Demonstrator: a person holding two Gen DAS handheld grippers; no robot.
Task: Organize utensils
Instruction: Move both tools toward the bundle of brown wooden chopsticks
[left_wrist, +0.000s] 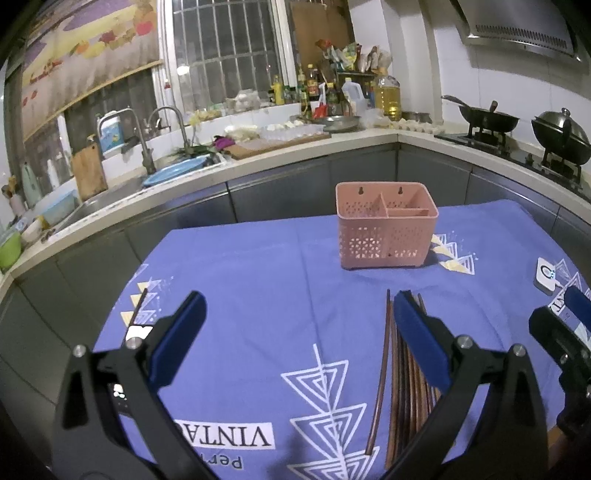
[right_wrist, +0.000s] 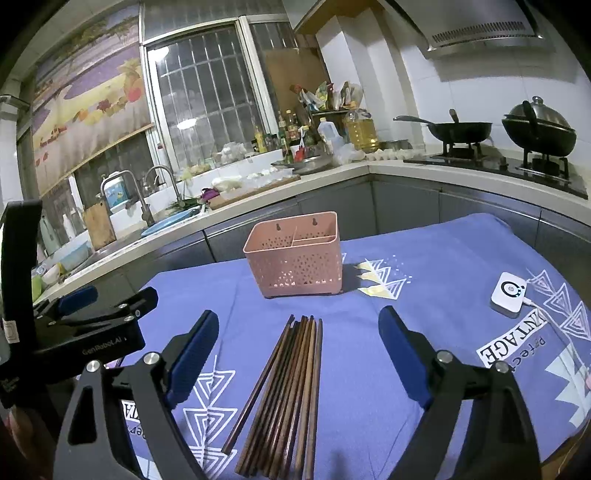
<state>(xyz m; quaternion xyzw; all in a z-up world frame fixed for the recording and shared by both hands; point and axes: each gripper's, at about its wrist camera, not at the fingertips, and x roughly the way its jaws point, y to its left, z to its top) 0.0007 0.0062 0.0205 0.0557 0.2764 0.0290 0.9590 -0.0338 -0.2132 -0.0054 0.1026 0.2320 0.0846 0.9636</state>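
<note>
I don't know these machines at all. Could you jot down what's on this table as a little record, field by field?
Setting: kitchen, table under a blue patterned cloth
Utensils: bundle of dark wooden chopsticks lying flat on the cloth
Container: pink perforated holder, upright, divided compartments, looks empty
Other item: small white device at the cloth's right
Left gripper: open, holding nothing
Right gripper: open, chopsticks lying between its fingers, not gripped
</note>
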